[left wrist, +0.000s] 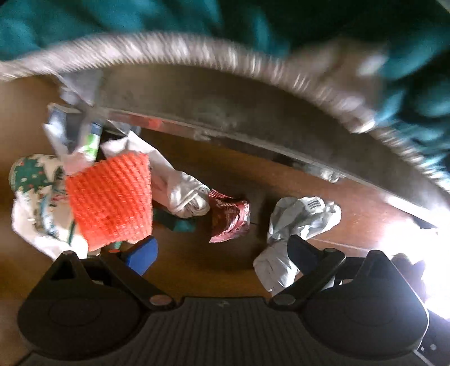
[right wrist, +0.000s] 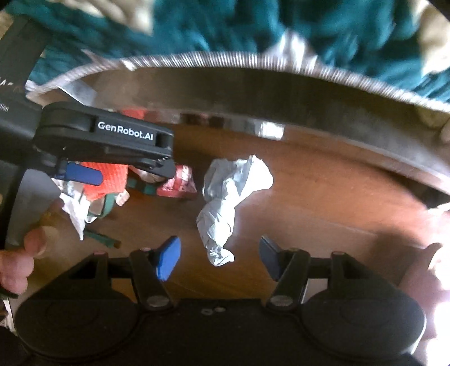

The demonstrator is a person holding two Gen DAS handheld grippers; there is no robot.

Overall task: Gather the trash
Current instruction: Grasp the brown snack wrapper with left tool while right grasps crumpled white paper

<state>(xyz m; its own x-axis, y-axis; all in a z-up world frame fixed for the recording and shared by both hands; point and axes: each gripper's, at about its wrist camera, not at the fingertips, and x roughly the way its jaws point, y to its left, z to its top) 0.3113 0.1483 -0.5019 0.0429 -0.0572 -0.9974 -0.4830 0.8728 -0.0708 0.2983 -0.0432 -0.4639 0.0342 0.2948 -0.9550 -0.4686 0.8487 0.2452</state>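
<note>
Nearest the right claw (right wrist: 218, 257), whose blue pads stand wide apart and empty, lies a crumpled grey-white paper wad (right wrist: 225, 205), its twisted tail reaching in between the pads toward 12 o'clock. It looks light, soft and springy, so it should crush easily; the narrow twisted waist seems the best place to pinch, since the puffed upper end may slip or unfold.

The left claw (left wrist: 222, 252) is also spread wide and holds nothing; the same wad (left wrist: 295, 225) sits at its 1 o'clock, against the right pad. At 12 o'clock, a little farther on the brown wooden counter (left wrist: 197, 267), is a red foil wrapper (left wrist: 229, 215), thin and probably slick. At 10 o'clock lies a heap: an orange foam net sleeve (left wrist: 109, 197) over printed paper (left wrist: 31, 180) and white crumpled tissue (left wrist: 180, 191), all limp and light.

Beyond runs the counter's raised metallic rim (left wrist: 253, 112), then teal cloth (left wrist: 140, 17), blurred.
</note>
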